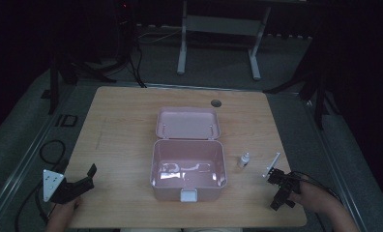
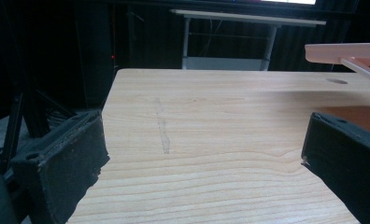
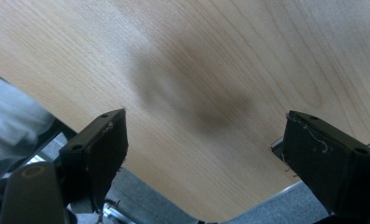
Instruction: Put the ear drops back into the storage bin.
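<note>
Dim surroundings frame a light wooden worktop [image 1: 122, 121]. At frame centre stands an open pink plastic box [image 1: 188, 166], its lid [image 1: 187, 123] hinged back; no contents can be made out. Right of it lie a small white dropper bottle [image 1: 244, 160] and a thin white stick [image 1: 271, 164], both judged light and slippery, the bottle best gripped mid-body. Left tool [image 1: 81, 182] and right tool [image 1: 280, 186] are held wide open, empty.

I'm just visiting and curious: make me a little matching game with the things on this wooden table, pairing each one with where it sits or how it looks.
Things:
1. pink plastic box
2. small white dropper bottle
3. thin white stick
4. left tool

Descriptions:
A. lying flat, just ahead of the right tool
B. lid swung open, middle of the table
C. black jaws apart, at the near left corner
D. standing upright, right of the box

Pairs: 1-B, 2-D, 3-A, 4-C
</note>
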Demonstrator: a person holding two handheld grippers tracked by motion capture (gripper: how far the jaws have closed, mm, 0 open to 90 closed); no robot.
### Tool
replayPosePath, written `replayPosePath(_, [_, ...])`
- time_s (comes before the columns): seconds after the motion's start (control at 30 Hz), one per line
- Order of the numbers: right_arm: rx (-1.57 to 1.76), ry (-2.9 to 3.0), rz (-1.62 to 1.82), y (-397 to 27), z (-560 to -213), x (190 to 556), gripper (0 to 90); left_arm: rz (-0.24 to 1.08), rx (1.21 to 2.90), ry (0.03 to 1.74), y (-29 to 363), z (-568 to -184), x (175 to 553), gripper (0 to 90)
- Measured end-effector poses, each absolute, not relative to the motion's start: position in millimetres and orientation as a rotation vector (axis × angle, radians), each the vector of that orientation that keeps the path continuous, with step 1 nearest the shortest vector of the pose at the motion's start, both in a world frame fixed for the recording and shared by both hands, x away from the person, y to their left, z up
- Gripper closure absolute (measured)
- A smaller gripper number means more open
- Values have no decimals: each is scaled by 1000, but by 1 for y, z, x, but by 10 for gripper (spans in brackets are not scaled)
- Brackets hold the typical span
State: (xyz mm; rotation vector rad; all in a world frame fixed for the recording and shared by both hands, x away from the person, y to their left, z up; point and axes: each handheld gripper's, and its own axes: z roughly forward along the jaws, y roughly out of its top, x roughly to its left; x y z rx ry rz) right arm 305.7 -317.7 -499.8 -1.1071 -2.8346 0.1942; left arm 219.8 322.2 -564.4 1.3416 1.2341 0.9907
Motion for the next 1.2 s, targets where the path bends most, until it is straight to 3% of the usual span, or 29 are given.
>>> replayPosePath(0.87, [-1147,-2891,32,-293,-482,358,116,987,1342,1234,322,-564,220,4])
replayPosePath(1.2, [-1189,-2866,-22,-276,-475,386,167,986,1343,1232,322,-564,220,4])
